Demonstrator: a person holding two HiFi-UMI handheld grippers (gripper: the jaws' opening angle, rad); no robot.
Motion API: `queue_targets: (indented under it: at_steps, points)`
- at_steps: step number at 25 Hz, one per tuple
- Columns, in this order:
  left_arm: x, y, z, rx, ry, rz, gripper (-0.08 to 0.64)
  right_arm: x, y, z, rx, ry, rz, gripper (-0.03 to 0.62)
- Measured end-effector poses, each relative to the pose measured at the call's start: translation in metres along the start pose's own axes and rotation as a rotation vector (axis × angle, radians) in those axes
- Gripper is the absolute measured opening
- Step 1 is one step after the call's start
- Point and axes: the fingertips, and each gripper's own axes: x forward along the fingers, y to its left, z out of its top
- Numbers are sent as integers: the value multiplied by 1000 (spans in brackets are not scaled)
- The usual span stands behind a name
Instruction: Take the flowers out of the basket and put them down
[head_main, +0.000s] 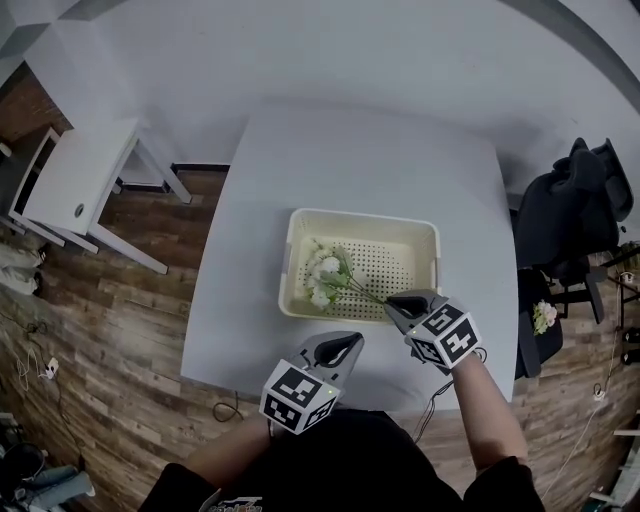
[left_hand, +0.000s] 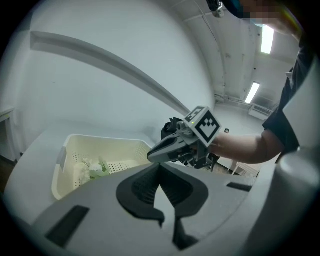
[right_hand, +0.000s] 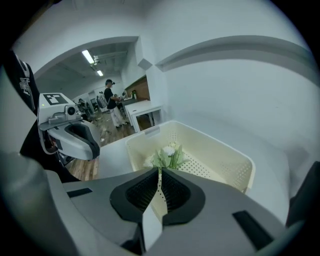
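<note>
A: What kind of room is it?

B: A plain one. The wall is white and bare, and the floor is of brown wooden planks. A large white table stands close to the wall.

A: Is there other furniture?

B: Yes. A small white desk stands at the left, and a black chair at the right, just beside the table. Some cables lie on the floor.

A: And the light?

B: Long ceiling lamps, switched on.
</note>
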Motion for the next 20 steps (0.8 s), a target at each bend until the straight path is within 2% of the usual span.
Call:
queue_targets:
  at_steps: [6,7,9,16,20]
  points:
    - [1,8,-2,32,41,-77,6,38,-12,-9,-58,198,38,30]
    - [1,11,-2,38,47,-87,6,44,-14,-12,-60,237,54,52]
    - [2,17,-2,42,57,-100,6,57,-17,-19,-59,311,84,138]
    - [2,33,-5,40,90,-141,6,91,-35,-54,-53,530,175,138]
    - [-4,41,-8,39,107,-156,6,106,-36,-76,-75,638,197,138]
